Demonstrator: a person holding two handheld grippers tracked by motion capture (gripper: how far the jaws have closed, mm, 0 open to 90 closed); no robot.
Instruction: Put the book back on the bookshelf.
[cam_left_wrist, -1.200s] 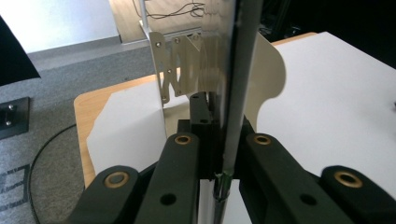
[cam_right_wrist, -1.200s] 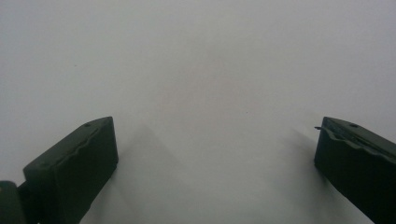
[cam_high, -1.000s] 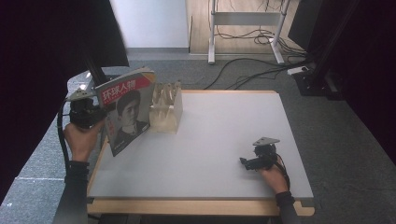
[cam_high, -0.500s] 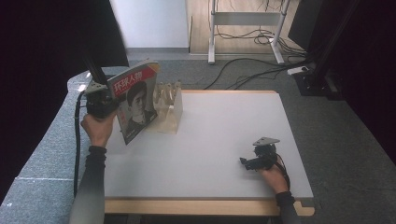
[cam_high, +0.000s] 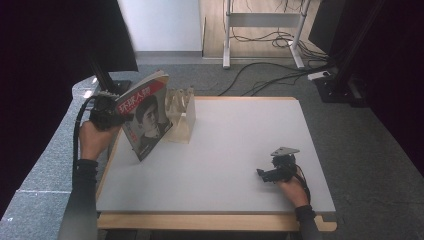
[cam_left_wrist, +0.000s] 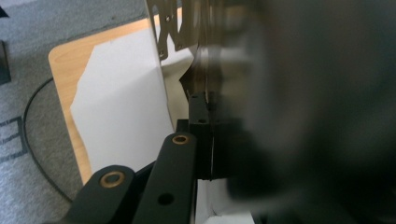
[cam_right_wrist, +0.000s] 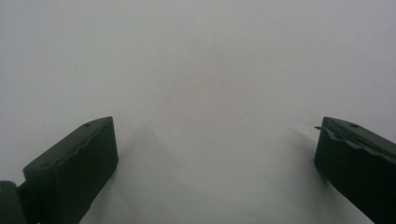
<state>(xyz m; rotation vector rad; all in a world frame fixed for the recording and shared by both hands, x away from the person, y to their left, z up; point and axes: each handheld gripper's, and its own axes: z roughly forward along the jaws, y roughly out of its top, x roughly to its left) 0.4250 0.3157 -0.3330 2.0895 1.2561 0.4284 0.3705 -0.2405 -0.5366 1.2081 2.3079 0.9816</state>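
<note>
A magazine (cam_high: 147, 117) with a red title band and a portrait on its cover stands tilted at the table's left edge, its lower corner near the tabletop. My left gripper (cam_high: 112, 115) is shut on its left side. In the left gripper view the jaws (cam_left_wrist: 208, 135) pinch the pages, with the blurred dark cover (cam_left_wrist: 303, 116) to their right. A clear slotted rack (cam_high: 182, 117) stands right behind the magazine; I cannot tell whether they touch. My right gripper (cam_high: 265, 174) lies on the white table (cam_high: 235, 140) at the front right, open and with nothing in it (cam_right_wrist: 215, 158).
The rack's toothed dividers (cam_left_wrist: 187, 23) rise just beyond the left jaws. A black monitor stand (cam_high: 107, 80) is on the floor off the table's far left corner. Cables (cam_high: 260, 65) and a desk frame lie on the carpet behind the table.
My left hand has carried the magazine a little to the right, toward the rack, and turned it more upright. The right gripper has kept still.
</note>
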